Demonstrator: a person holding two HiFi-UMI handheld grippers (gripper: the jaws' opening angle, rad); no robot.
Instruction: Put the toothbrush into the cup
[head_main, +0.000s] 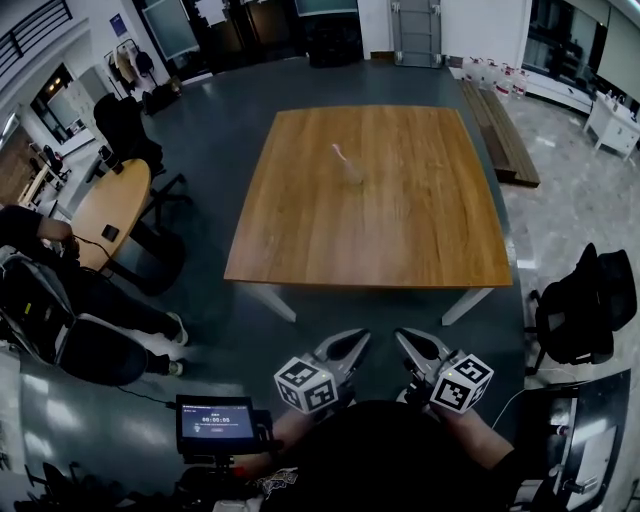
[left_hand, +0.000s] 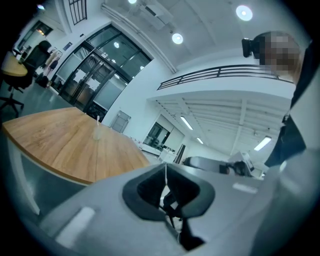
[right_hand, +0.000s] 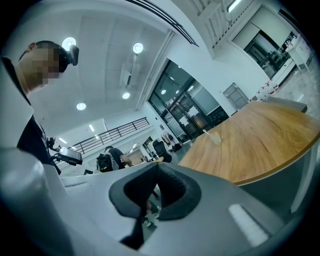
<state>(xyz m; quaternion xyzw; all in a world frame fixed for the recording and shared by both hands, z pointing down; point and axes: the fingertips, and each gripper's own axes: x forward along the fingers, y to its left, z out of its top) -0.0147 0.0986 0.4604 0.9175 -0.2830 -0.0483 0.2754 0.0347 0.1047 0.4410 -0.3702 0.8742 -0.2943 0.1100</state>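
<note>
A clear cup (head_main: 353, 173) stands near the middle of the square wooden table (head_main: 400, 240). A pale toothbrush (head_main: 340, 153) leans in the cup with its end sticking out to the upper left. My left gripper (head_main: 358, 340) and right gripper (head_main: 405, 340) are held low near the person's body, well short of the table's near edge. Both are shut with nothing between the jaws. The left gripper view has the left gripper (left_hand: 166, 166) closed to a thin seam, with the cup (left_hand: 97, 133) far off. The right gripper (right_hand: 156, 166) is likewise closed, the cup (right_hand: 215, 139) distant.
A round wooden side table (head_main: 110, 210) and a black office chair (head_main: 125, 130) stand at the left, beside a seated person (head_main: 60, 290). A screen with a timer (head_main: 215, 422) sits at lower left. Another black chair (head_main: 585, 305) is at the right, a bench (head_main: 500, 130) behind the table.
</note>
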